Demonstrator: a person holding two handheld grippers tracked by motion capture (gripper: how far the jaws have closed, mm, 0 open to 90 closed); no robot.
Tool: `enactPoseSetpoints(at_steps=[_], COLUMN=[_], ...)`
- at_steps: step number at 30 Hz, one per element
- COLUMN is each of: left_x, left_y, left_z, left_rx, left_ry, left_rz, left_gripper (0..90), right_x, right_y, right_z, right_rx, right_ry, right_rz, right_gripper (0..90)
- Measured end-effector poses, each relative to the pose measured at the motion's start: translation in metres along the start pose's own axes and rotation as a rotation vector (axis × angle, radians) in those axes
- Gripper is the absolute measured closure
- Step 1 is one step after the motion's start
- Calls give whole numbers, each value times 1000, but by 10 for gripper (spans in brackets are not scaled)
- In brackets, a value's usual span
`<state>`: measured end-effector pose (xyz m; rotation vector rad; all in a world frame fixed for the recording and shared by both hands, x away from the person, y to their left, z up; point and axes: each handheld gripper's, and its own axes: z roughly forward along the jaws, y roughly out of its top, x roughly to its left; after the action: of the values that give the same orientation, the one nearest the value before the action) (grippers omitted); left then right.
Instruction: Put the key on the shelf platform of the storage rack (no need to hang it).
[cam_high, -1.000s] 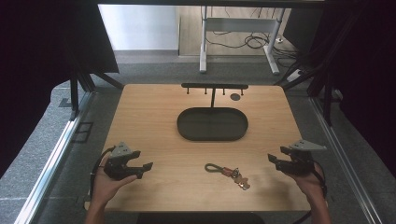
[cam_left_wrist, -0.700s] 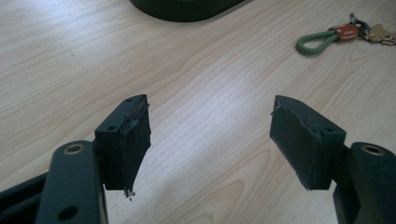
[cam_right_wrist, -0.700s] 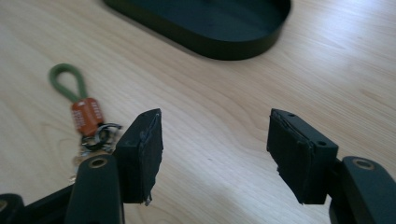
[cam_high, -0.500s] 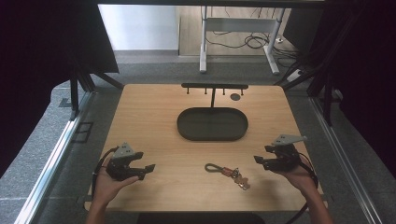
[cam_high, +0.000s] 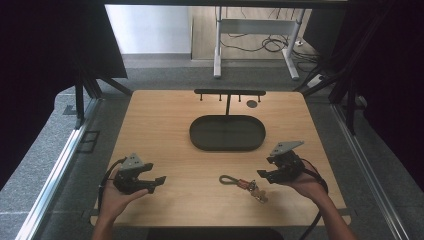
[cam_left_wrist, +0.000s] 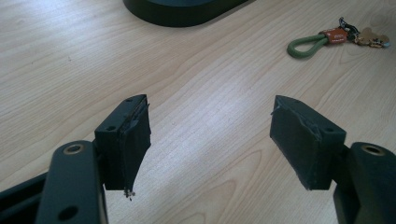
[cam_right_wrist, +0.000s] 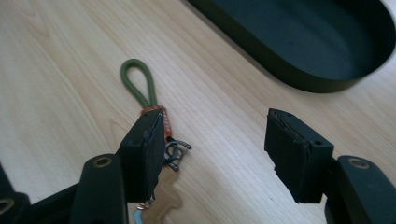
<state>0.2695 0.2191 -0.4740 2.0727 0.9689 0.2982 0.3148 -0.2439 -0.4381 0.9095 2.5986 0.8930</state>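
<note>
Right gripper view: hovering right gripper (cam_right_wrist: 212, 154) with jaws spread beside keyring (cam_right_wrist: 156, 140), lining up for grasp; left gripper (cam_left_wrist: 210, 140) idling, likewise spread.

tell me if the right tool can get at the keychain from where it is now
Probably yes. The right tool hangs open right beside the keychain on bare table, with nothing between them. In the right gripper view one jaw already overlaps its key ring end.

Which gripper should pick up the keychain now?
Right. The right gripper sits open just beside the keychain, which lies partly behind one of its fingers in the right gripper view. The left gripper, also open, is farther away across bare table.
</note>
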Motion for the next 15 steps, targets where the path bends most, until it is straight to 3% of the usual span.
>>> enactPoseSetpoints(at_steps=[15], left_x=[-2], left_y=[1], left_z=[5], left_rx=[10], left_ry=[-3], left_rz=[3], left_gripper=[292], right_x=[11], right_y=[13], right_z=[19], right_rx=[93], right_ry=[74], right_rz=[-60], right_gripper=[408])
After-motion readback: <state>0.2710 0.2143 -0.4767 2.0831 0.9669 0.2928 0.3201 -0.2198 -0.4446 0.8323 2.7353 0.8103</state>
